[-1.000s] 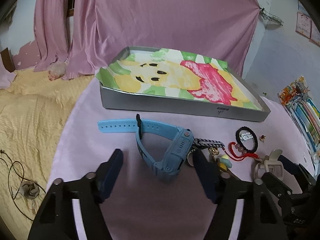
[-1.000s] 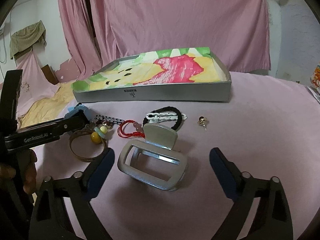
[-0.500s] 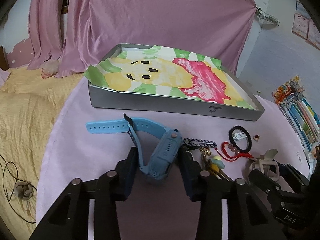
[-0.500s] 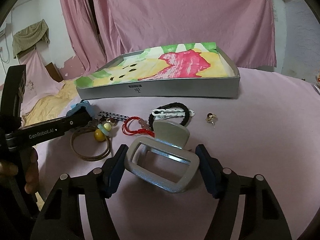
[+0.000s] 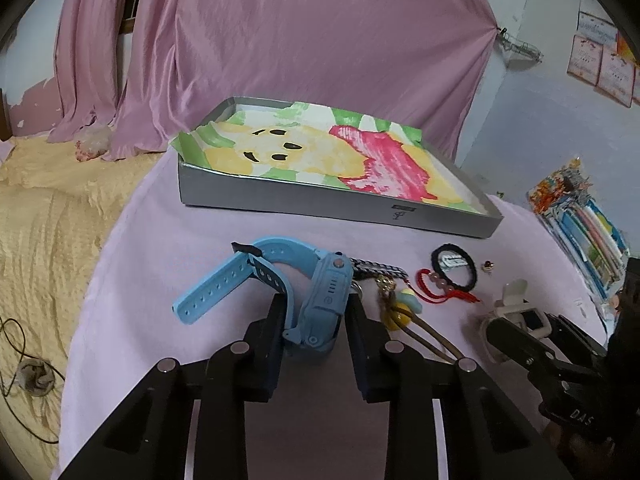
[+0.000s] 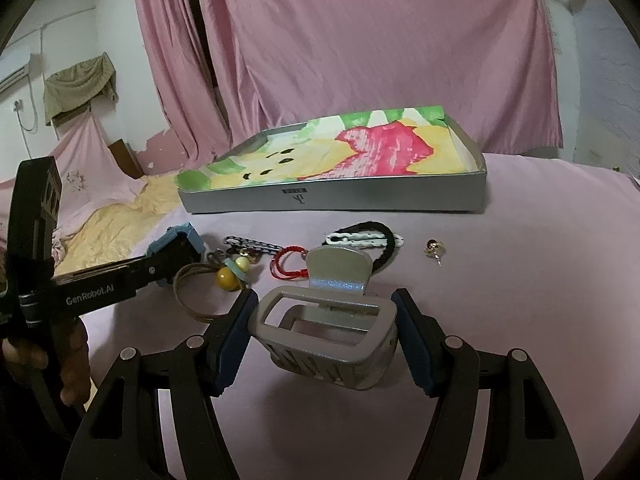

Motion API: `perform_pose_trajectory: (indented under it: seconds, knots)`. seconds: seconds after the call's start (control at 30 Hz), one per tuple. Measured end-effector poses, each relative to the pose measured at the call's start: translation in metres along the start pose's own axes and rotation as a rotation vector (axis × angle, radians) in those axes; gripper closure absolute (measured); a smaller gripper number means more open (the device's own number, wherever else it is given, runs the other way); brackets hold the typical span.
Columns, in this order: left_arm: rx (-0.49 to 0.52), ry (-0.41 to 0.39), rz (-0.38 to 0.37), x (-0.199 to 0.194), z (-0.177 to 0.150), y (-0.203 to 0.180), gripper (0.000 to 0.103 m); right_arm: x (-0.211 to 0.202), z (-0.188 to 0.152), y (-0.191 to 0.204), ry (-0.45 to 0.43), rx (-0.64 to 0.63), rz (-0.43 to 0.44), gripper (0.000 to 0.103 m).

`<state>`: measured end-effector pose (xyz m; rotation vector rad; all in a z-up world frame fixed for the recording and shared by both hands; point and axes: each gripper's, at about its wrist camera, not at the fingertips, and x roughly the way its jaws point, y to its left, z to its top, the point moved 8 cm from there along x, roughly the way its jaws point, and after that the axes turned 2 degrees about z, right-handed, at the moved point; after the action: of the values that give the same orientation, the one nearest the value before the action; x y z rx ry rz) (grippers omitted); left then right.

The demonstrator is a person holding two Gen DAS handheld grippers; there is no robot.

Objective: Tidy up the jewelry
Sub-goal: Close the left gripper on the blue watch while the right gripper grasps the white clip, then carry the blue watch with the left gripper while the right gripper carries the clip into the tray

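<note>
Left gripper (image 5: 314, 316) pinches the blue watch (image 5: 320, 300); right gripper (image 6: 324, 320) clamps the grey hair clip (image 6: 328, 328). Both sit on the pink table (image 6: 540, 280), with bare cloth before the tray's (image 6: 360, 200) near wall.

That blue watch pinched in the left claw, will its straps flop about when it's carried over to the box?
Probably a little. The blue watch is pinched by its case in the left gripper, while its holed strap sticks out unsupported and looks rubbery, so it may droop or swing. The chunky case looks rigid, so the grip should hold. It seems light, likely plastic.
</note>
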<state>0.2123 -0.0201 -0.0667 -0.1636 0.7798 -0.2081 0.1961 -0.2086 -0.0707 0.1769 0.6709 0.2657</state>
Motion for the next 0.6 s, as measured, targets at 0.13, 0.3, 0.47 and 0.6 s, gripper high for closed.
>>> perform_pose_trajectory:
  seconds: [0.13, 0.3, 0.47, 0.6]
  knots:
    - [-0.015, -0.019, -0.012, -0.005, -0.002, 0.001, 0.078, -0.001, -0.001, 0.001, -0.007, 0.0, 0.007, 0.04]
    - [-0.018, -0.047, -0.015, -0.011, 0.001, 0.002, 0.079, -0.01, 0.006, 0.0, -0.045, -0.006, 0.008, 0.04]
    - [-0.017, -0.091, -0.021, -0.018, 0.014, 0.001, 0.079, -0.015, 0.019, 0.0, -0.07, -0.01, 0.02, 0.04]
    - [0.003, -0.142, -0.014, -0.026, 0.035, 0.0, 0.079, -0.014, 0.042, 0.001, -0.091, -0.013, 0.052, 0.04]
